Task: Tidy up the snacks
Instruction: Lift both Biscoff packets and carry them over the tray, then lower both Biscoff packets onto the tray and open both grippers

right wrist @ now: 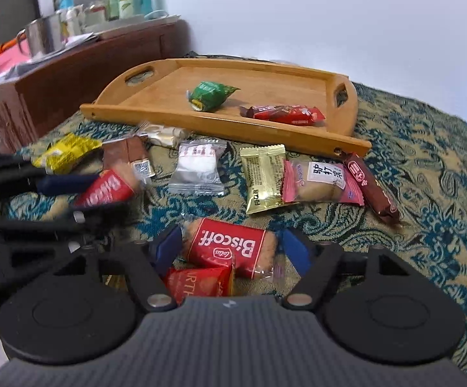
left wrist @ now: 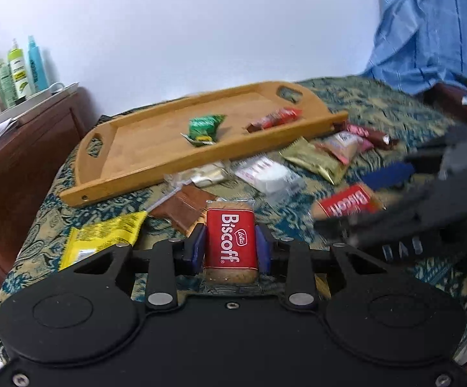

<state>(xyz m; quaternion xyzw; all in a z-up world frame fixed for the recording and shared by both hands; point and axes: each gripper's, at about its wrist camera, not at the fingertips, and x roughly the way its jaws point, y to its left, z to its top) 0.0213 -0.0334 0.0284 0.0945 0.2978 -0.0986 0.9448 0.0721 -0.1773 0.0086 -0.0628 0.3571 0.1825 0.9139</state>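
Observation:
My left gripper (left wrist: 230,242) is shut on a red Biscoff biscuit pack (left wrist: 230,242) and holds it above the patterned bedspread; it also shows in the right wrist view (right wrist: 107,187). My right gripper (right wrist: 231,246) is open, its blue fingers on either side of a second Biscoff pack (right wrist: 233,248) that lies on the bedspread. The wooden tray (right wrist: 265,129) lies beyond, holding a green packet (right wrist: 210,95) and a red bar (right wrist: 285,113). Several loose snacks lie in front of the tray: a silver packet (right wrist: 198,169), a gold packet (right wrist: 262,177), a pink packet (right wrist: 320,180), a brown bar (right wrist: 372,190).
A yellow packet (right wrist: 65,151) and a brown chocolate pack (right wrist: 130,154) lie at the left. A red packet (right wrist: 201,283) lies under my right gripper. A dark wooden cabinet (right wrist: 72,74) with bottles and a metal pot stands left of the bed. A person in blue sits at the right (left wrist: 433,25).

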